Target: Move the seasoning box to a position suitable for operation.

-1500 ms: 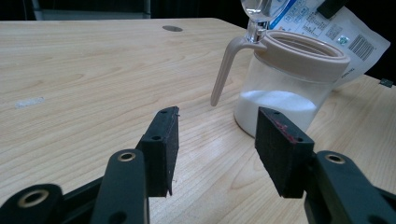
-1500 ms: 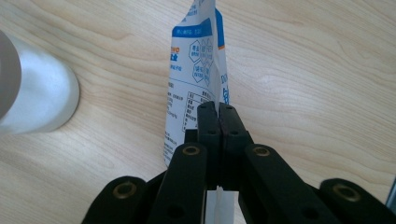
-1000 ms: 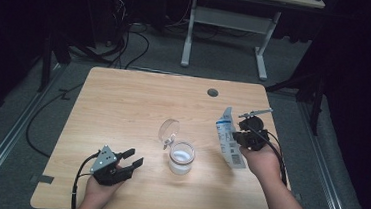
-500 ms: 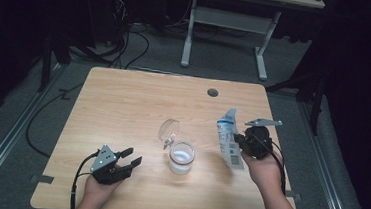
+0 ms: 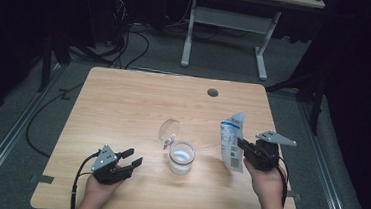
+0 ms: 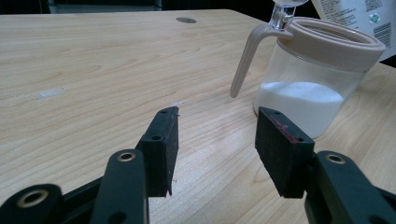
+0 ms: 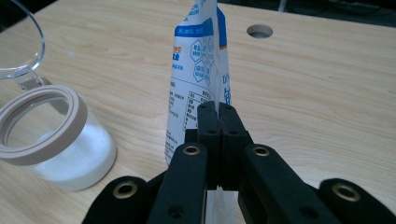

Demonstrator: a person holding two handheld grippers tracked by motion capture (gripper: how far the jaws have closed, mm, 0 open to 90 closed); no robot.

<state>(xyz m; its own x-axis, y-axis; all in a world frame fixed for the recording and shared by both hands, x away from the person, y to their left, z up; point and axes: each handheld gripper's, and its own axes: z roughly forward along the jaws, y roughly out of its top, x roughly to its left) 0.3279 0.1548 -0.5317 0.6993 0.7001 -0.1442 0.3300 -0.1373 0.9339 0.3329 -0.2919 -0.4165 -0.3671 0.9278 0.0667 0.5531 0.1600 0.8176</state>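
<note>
In the right gripper view the bag [image 7: 196,70] runs past the top edge, so its mouth cannot be seen, and the clamped black jaws cover its lower part; its small print is too fine to read; the jar [image 7: 51,140] is cut by the left edge, and its open clear lid [image 7: 21,42] by the top left corner. In the left gripper view the lid's hinge [image 6: 282,16] is cropped at the top, and the bag [image 6: 359,18] shows as a corner piece at the upper right.
</note>
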